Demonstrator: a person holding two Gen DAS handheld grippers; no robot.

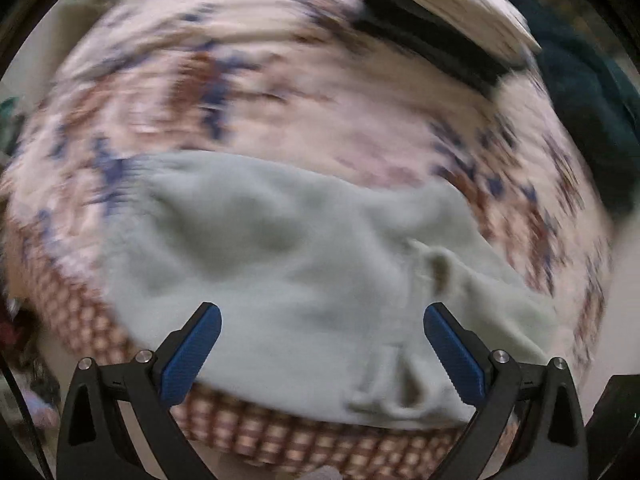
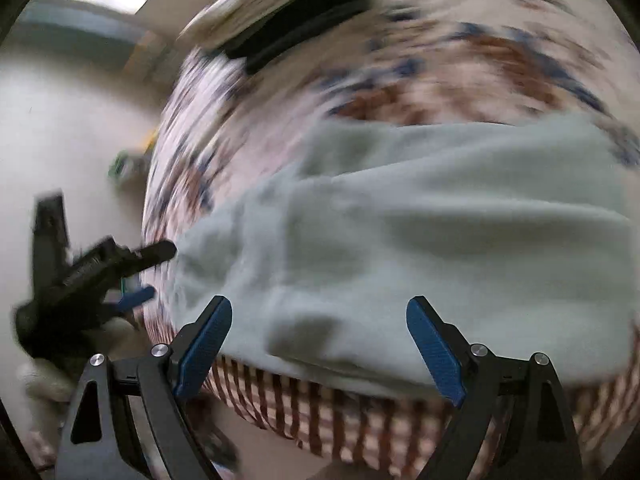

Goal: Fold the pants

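Pale mint-green fleece pants (image 1: 288, 280) lie on a patterned bedspread (image 1: 280, 92). In the left wrist view the drawstring (image 1: 396, 392) of the waistband lies near the bed's front edge. My left gripper (image 1: 322, 312) is open and empty, its jaws standing wide just above the waist end. In the right wrist view the pants (image 2: 400, 248) lie across the bed. My right gripper (image 2: 320, 304) is open and empty above their near edge. The left gripper (image 2: 152, 272) shows at the left of that view, open, by the end of the pants. Both views are blurred by motion.
A checked border (image 1: 280, 444) runs along the bedspread's front edge. A stack of folded items, pale on top of black (image 1: 440, 24), lies at the far side of the bed. Dark teal fabric (image 1: 580, 92) lies at the right. Pale floor (image 2: 60, 128) lies left of the bed.
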